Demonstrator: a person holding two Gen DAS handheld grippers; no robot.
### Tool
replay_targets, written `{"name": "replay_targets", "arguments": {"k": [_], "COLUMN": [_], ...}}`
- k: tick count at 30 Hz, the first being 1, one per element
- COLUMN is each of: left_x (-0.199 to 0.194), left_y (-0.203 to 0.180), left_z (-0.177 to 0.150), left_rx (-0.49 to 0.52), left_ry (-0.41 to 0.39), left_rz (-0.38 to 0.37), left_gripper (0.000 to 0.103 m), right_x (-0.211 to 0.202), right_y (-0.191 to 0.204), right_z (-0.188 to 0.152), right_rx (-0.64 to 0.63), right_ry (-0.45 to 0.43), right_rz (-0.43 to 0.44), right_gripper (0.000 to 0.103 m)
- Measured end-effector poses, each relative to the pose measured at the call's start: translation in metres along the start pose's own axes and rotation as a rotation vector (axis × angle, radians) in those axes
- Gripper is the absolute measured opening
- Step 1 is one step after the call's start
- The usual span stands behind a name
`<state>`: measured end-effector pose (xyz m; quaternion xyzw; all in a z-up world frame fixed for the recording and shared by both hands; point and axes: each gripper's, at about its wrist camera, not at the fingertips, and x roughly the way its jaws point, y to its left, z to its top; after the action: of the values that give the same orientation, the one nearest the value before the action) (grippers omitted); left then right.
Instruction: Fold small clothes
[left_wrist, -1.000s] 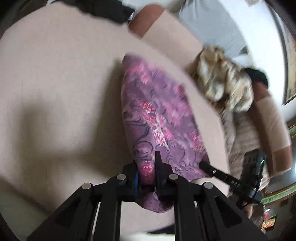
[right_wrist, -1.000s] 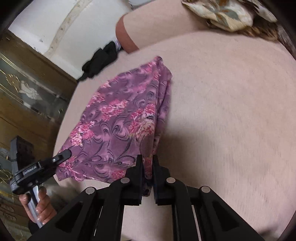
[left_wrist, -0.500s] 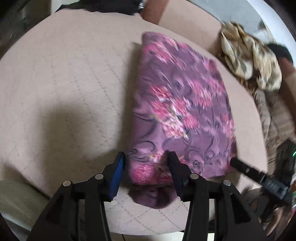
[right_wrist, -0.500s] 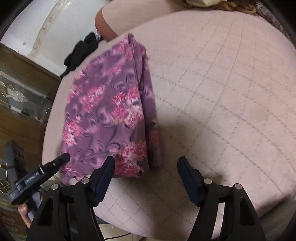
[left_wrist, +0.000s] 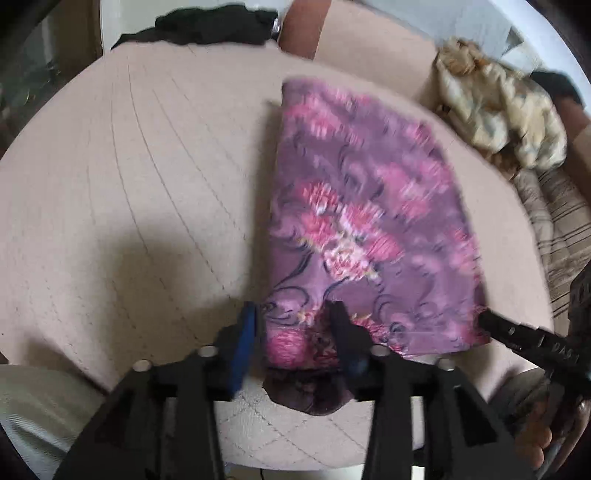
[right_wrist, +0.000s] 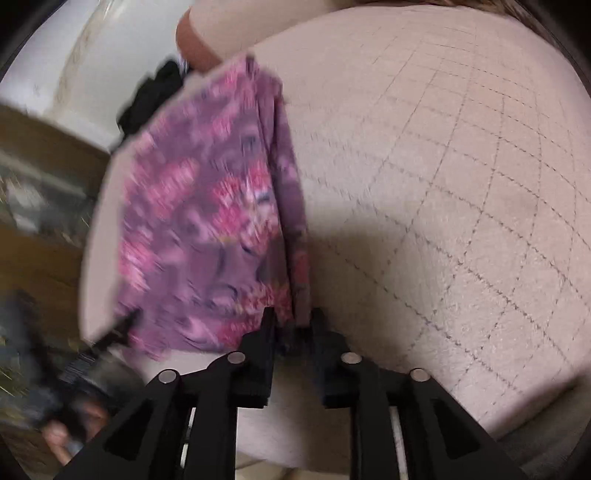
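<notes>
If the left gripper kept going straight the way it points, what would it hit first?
Most likely the purple floral garment: its near hem already lies between the open left gripper fingers, with the quilted cushion directly underneath.

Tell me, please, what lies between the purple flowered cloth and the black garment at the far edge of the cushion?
Nothing: in the left wrist view only bare quilted cushion separates the purple cloth from the black garment.

Beige quilted cushion (left_wrist: 147, 184), wood cabinet (right_wrist: 44, 236), white wall (right_wrist: 55, 55)
</notes>
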<state>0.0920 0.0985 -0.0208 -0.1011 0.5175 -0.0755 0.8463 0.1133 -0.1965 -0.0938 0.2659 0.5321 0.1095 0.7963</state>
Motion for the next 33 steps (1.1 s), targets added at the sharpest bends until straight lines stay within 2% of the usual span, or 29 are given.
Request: {"name": "replay_targets", "arguments": {"k": [1, 2, 3, 6, 8, 12, 15, 16, 18, 19, 20, 22, 24, 26, 28, 30, 32, 33], "left_x": [-0.008, -0.017, -0.023, -0.030, -0.024, 0.009, 0.064, 0.078, 0.100, 0.110, 0.114, 0.118, 0.125, 0.132, 0.130, 0.119, 0.097, 0.092], "left_y": [0.003, 0.006, 0.008, 0.013, 0.016, 0.036, 0.058, 0.066, 0.076, 0.083, 0.084, 0.087, 0.087, 0.084, 0.080, 0.076, 0.080, 0.081], "left_z": [0.003, 0.009, 0.017, 0.059, 0.092, 0.168, 0.215, 0.217, 0.213, 0.210, 0.210, 0.214, 0.214, 0.210, 0.209, 0.209, 0.205, 0.206], "left_rx": [-0.012, -0.027, -0.035, -0.040, -0.035, -0.056, -0.136, -0.158, -0.213, -0.258, -0.265, -0.272, -0.290, -0.275, -0.256, -0.229, -0.285, -0.281], "left_ry": [-0.019, -0.038, -0.042, -0.055, -0.042, -0.021, 0.044, 0.057, 0.107, 0.127, 0.130, 0.110, 0.105, 0.119, 0.109, 0.066, -0.013, -0.036], "left_rz": [-0.022, -0.035, -0.027, 0.031, 0.024, -0.020, -0.099, -0.117, -0.106, -0.159, -0.187, -0.181, -0.188, -0.165, -0.223, -0.211, -0.329, -0.348], "left_gripper": [0.060, 0.067, 0.075, 0.075, 0.076, 0.076, 0.075, 0.075, 0.071, 0.070, 0.070, 0.069, 0.069, 0.061, 0.030, 0.022, 0.019, 0.018], "right_x": [-0.012, -0.026, -0.036, -0.048, -0.047, -0.024, 0.012, 0.027, 0.053, 0.062, 0.072, 0.085, 0.093, 0.101, 0.101, 0.096, 0.079, 0.070], "right_y": [0.003, 0.009, 0.015, 0.031, 0.041, 0.063, 0.072, 0.070, 0.058, 0.051, 0.042, 0.029, 0.026, 0.022, 0.023, 0.023, 0.028, 0.033], "right_z": [0.003, 0.007, 0.013, 0.036, 0.066, 0.137, 0.188, 0.200, 0.211, 0.213, 0.214, 0.218, 0.226, 0.230, 0.229, 0.227, 0.224, 0.222], "right_rx": [-0.012, -0.036, -0.064, -0.126, -0.142, -0.161, -0.170, -0.171, -0.152, -0.140, -0.117, -0.059, -0.053, -0.025, -0.042, -0.045, -0.068, -0.092], "right_ry": [-0.032, -0.066, -0.090, -0.089, -0.079, -0.069, -0.039, -0.031, -0.007, -0.004, -0.016, -0.032, -0.033, -0.006, -0.012, -0.020, -0.075, -0.105], "right_rz": [0.030, 0.042, 0.044, 0.075, 0.098, 0.124, 0.120, 0.112, 0.125, 0.145, 0.167, 0.174, 0.208, 0.246, 0.233, 0.235, 0.228, 0.208], "right_gripper": [0.043, 0.064, 0.073, 0.073, 0.073, 0.065, 0.056, 0.054, 0.035, 0.031, 0.030, 0.030, 0.031, 0.027, 0.019, 0.013, 0.011, 0.011]}}
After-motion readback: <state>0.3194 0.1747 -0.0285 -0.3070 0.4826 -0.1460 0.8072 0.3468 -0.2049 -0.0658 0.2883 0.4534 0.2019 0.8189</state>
